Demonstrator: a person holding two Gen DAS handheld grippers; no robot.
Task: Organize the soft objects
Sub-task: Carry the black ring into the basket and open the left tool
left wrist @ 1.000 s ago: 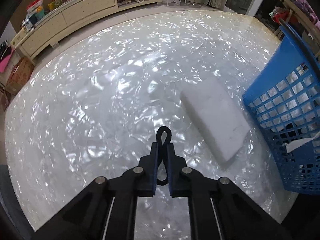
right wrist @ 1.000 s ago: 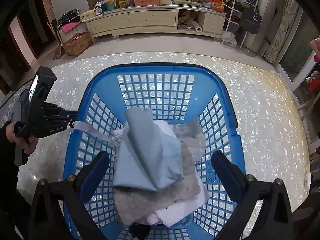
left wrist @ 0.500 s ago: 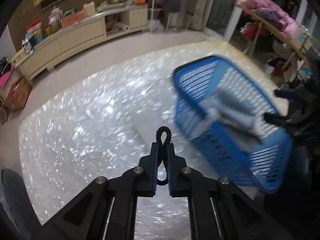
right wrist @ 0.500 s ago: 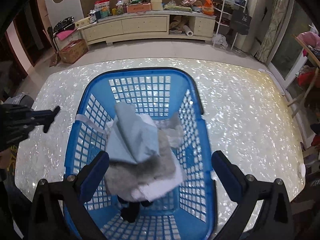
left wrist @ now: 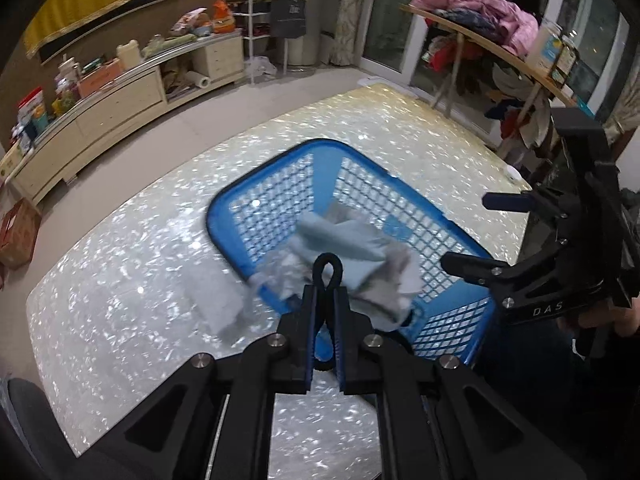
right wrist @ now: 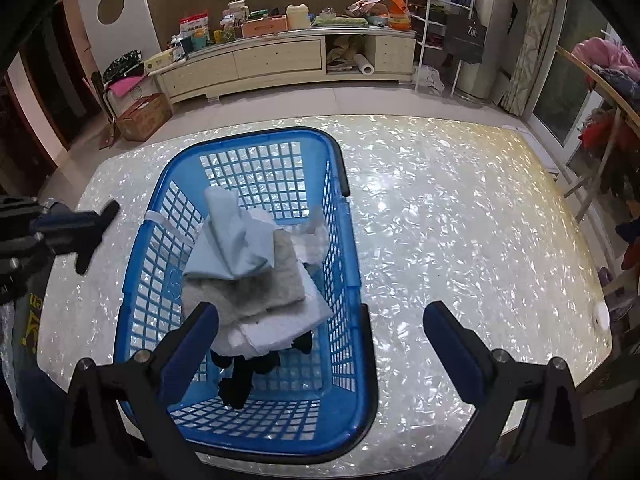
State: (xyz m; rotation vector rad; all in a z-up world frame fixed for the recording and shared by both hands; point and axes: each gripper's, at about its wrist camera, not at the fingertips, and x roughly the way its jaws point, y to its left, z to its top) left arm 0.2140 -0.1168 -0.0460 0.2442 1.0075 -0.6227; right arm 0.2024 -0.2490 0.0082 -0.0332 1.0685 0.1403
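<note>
The black loop of cord (left wrist: 327,276) was pinched tight in the left gripper (left wrist: 325,320), whose jaws were fully closed on it, with the top of the loop poking out above the tips. In the left wrist view it sat in front of the blue basket (right wrist: 344,184), roughly dead centre of the picture.

The basket stood on the shiny pearl-pattern worktop (right wrist: 460,240) and held a messy pile: a light blue cloth (right wrist: 236,248) on top, a grey fuzzy cloth (right wrist: 264,284) under it, white cloth (right wrist: 288,328) below that, and something black (right wrist: 244,380) at the 6 o'clock end of the basket floor.

The right gripper (right wrist: 320,336) hung above the basket's near end with its jaws wide apart and nothing between them. From the left wrist camera it showed at about 3 o'clock, with a hand (left wrist: 600,320) wrapped round the handle.

Further out, a long cream cabinet (right wrist: 280,60) loaded with clutter ran along the far wall at 12 o'clock, and a rack of clothes (left wrist: 480,12) stood at around 2 o'clock.
</note>
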